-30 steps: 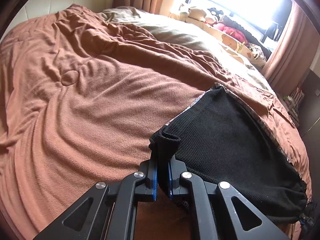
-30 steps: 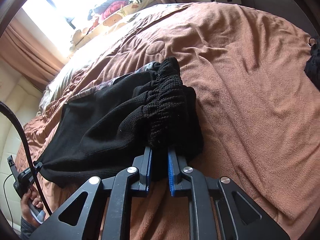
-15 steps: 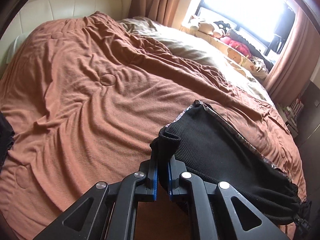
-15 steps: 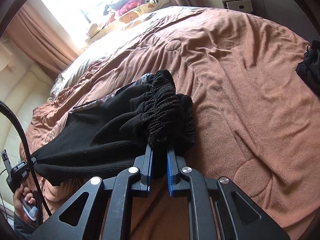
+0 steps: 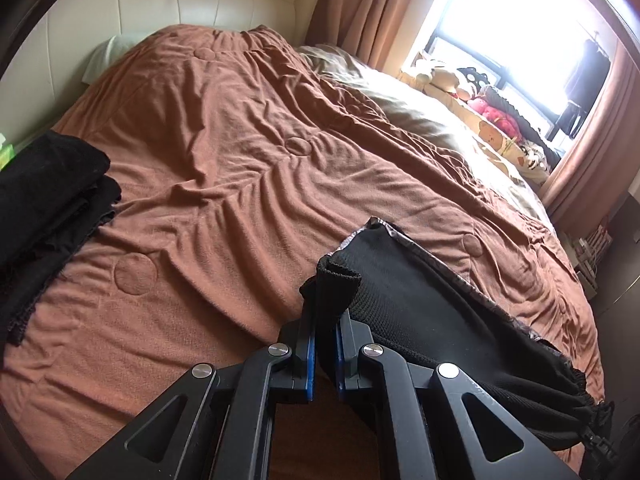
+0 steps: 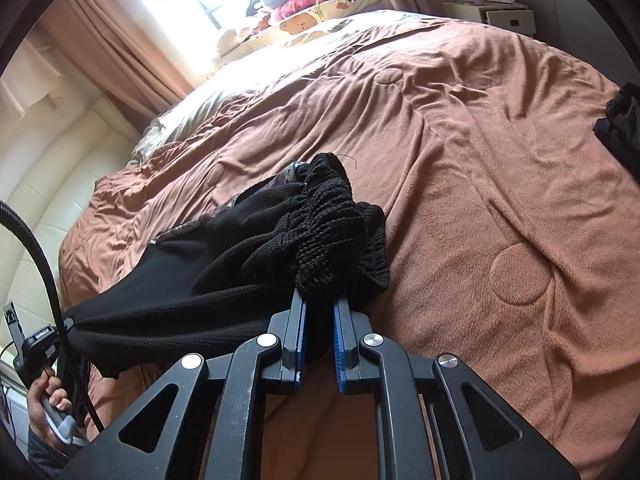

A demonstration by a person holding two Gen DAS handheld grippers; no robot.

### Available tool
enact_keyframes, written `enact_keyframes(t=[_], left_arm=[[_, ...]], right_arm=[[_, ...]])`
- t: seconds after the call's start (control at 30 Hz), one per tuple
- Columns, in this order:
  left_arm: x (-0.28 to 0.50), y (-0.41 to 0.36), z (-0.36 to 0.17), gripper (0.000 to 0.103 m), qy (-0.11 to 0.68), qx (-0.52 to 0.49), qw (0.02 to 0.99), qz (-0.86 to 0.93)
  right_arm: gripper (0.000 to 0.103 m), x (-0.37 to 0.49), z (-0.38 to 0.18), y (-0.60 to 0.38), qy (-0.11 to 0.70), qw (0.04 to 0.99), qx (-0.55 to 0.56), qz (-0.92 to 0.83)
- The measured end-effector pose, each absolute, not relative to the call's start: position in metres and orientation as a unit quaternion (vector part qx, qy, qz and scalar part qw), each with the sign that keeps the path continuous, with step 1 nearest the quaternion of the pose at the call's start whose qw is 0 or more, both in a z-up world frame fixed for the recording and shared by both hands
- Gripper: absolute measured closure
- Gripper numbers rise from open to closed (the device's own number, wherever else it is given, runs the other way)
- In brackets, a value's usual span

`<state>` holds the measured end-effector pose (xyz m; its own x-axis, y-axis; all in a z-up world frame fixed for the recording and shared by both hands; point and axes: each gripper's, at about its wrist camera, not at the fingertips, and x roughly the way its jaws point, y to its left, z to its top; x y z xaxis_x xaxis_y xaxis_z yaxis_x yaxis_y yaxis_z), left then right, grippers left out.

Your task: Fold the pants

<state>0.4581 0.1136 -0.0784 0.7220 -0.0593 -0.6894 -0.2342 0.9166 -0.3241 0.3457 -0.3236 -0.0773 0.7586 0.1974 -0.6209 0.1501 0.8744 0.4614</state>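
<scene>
Stretching between the two tools above the bed [image 5: 224,168], the black pants [image 5: 420,320] hang taut over the rust-brown blanket. The left tool [image 5: 324,344] is clamped on a folded cuff end, which sticks up just past its blue pads. The right tool [image 6: 318,320] is pinched tight on the bunched, gathered waistband, heaped just ahead of its tips. A stack of dark clothes [image 5: 44,200] lies far off to the left tool's left. Beyond both tools, stuffed toys [image 6: 304,4] line the bright window sill.
</scene>
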Motion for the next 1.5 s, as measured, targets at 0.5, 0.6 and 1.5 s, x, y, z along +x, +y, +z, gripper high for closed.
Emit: enact_keyframes(t=[0.5,0.6,1.5], left_arm=[[0.337,0.142,-0.064,0.095,0.348,-0.238,0.904,0.070],[0.320,0.142,-0.066,0.095,0.349,-0.245,0.902,0.072],[0.282,0.169,-0.174,0.085,0.458,-0.307,0.828,0.099]], right_arm=[[0.094,0.294,-0.077,-0.318,0.351,0.906,0.231,0.057],[0.094,0.284,-0.078,-0.320,0.352,0.905,0.231,0.060],[0.042,0.253,-0.143,-0.349,0.389,0.843,0.349,0.125]])
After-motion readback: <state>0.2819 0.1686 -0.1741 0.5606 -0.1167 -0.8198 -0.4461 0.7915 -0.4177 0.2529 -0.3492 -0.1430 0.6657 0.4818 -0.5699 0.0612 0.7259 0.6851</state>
